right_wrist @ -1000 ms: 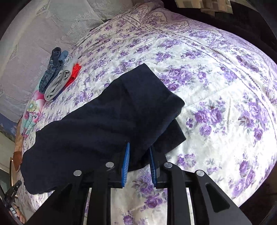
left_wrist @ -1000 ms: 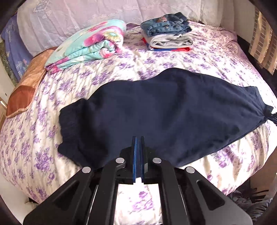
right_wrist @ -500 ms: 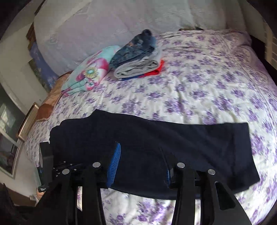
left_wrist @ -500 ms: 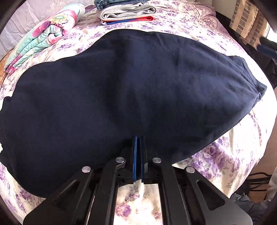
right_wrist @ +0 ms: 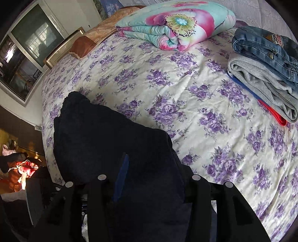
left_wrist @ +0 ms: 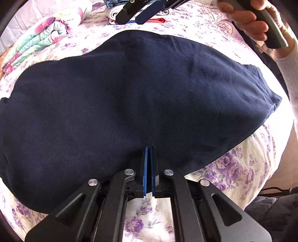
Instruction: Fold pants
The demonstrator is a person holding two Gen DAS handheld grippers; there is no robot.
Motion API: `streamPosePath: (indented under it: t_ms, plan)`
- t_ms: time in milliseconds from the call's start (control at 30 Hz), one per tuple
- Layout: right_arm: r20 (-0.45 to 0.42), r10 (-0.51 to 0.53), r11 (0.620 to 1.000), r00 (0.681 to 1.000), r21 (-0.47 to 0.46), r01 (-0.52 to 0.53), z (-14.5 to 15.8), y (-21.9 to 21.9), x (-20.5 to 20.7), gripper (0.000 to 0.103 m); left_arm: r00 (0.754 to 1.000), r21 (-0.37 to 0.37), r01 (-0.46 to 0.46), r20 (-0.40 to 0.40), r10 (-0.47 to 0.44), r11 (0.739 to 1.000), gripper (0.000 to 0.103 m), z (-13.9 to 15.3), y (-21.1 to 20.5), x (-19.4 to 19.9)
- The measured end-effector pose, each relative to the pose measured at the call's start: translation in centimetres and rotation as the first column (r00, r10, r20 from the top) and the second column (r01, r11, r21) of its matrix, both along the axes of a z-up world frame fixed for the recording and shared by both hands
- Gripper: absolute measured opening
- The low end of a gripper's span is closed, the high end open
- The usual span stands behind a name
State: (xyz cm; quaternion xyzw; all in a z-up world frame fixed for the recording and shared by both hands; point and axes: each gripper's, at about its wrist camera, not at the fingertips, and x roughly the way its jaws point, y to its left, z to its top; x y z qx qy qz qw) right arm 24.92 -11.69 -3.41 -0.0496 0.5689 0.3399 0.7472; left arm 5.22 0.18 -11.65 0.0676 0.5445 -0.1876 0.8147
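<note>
Dark navy pants [left_wrist: 130, 96] lie spread flat across the floral bedsheet [left_wrist: 238, 167], long side running left to right. My left gripper [left_wrist: 149, 149] is shut with its blue pads together at the pants' near edge; I cannot tell if fabric is pinched. My right gripper [right_wrist: 152, 158] is open above the pants [right_wrist: 104, 141], which fill the space between its fingers. It also shows in the left wrist view [left_wrist: 141, 13], held by a hand over the far side.
A folded floral quilt [right_wrist: 173, 24] lies at the head of the bed. A stack of folded jeans and grey clothes [right_wrist: 266, 67] sits beside it. A window and furniture stand off the left bed edge.
The right gripper has swung up and leftward over the pants toward their left end, jaws wider. The left gripper stays shut at the near edge, slightly closer.
</note>
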Motion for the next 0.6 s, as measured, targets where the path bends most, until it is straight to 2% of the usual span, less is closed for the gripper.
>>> streamPosePath:
  t_ms: [133, 300, 367, 467, 533, 600]
  plan:
    - [-0.069, 0.012, 0.999, 0.998, 0.033, -0.010, -1.3, -0.8, 1.9, 0.055, 1.000, -0.006, 0.018, -0.016, -0.018, 1.000, 0.003, -0.1, 0.4, 0.5]
    - [-0.151, 0.071, 0.997, 0.986, -0.024, -0.075, -4.3, -0.3, 2.1, 0.056, 0.999, 0.029, 0.033, -0.005, -0.033, 0.999, 0.003, 0.2, -0.1, 0.4]
    - [-0.204, 0.146, 0.989, 0.968, 0.023, -0.144, -5.0, 0.1, 1.4, 0.057, 0.999, 0.028, 0.036, -0.007, -0.036, 0.999, 0.003, 0.2, -0.2, 0.3]
    - [-0.180, 0.294, 0.954, 0.939, 0.115, -0.277, -4.5, 1.2, 0.2, 0.058, 0.999, 0.033, 0.044, -0.007, -0.043, 0.998, 0.003, 0.0, -0.7, 0.5]
    - [-0.165, 0.295, 0.947, 0.941, 0.181, -0.265, -4.6, 1.8, 1.0, 0.060, 0.999, 0.049, 0.049, -0.003, -0.049, 0.998, 0.003, 0.0, -1.1, 0.6]
    - [-0.189, 0.254, 0.947, 0.949, 0.248, -0.204, -5.4, 2.2, 2.7, 0.060, 0.999, 0.066, 0.050, 0.001, -0.050, 0.997, 0.003, 0.0, -1.8, 0.8]
